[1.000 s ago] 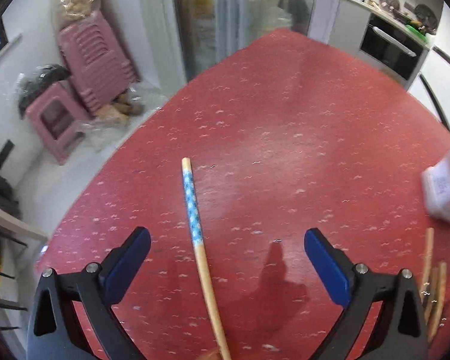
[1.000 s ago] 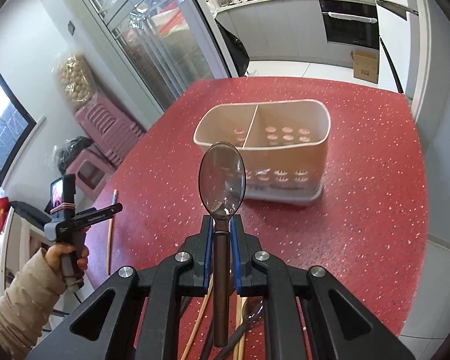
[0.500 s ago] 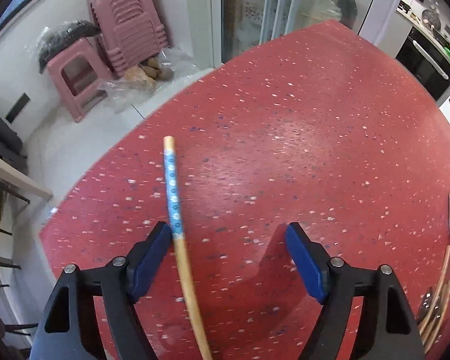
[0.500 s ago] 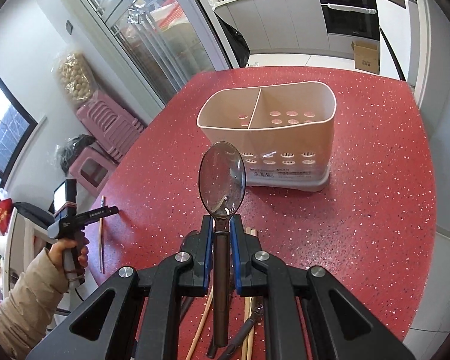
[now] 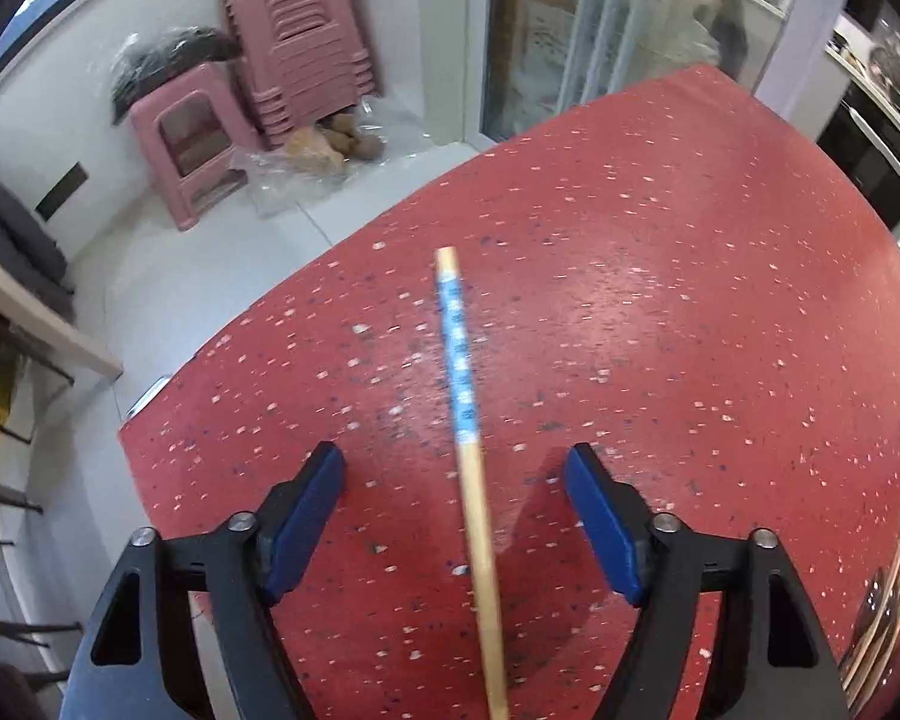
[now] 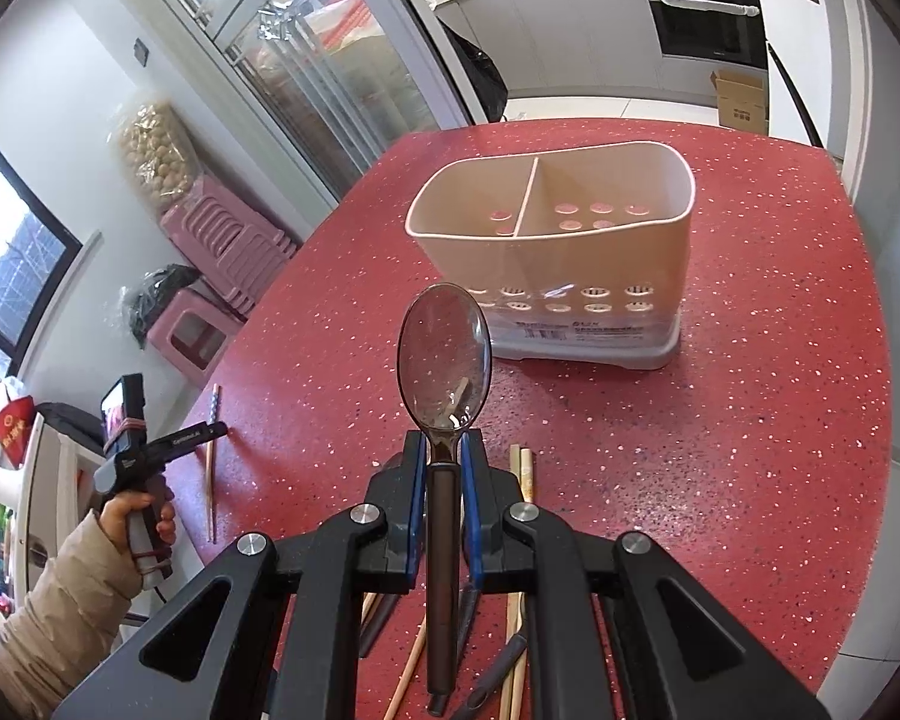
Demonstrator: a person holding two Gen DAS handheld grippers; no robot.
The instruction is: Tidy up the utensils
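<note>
A wooden chopstick [image 5: 471,480] with a blue patterned end lies on the red table [image 5: 660,312]. My left gripper [image 5: 453,450] hangs over it, jaws closing, the chopstick midway between the blue pads [image 5: 306,516] and touching neither. From the right wrist view that left gripper [image 6: 210,429] is far left, over the same chopstick [image 6: 210,480] near the table's edge. My right gripper [image 6: 444,438] is shut on the handle of a brown translucent spoon [image 6: 442,354], bowl pointing forward. Beyond it stands a beige two-compartment utensil holder [image 6: 570,264], both compartments bare.
Several loose chopsticks and utensils [image 6: 522,474] lie on the table under my right gripper, also visible as a utensil pile [image 5: 888,618]. A person's hand and beige sleeve [image 6: 90,570] hold the left gripper. The table edge [image 5: 150,420] is close on the left; pink stools [image 5: 294,54] stand beyond.
My left gripper has dropped and shifted so the chopstick's blue end sits centred between its jaws, which have narrowed slightly. The right gripper keeps the spoon and has barely moved.
</note>
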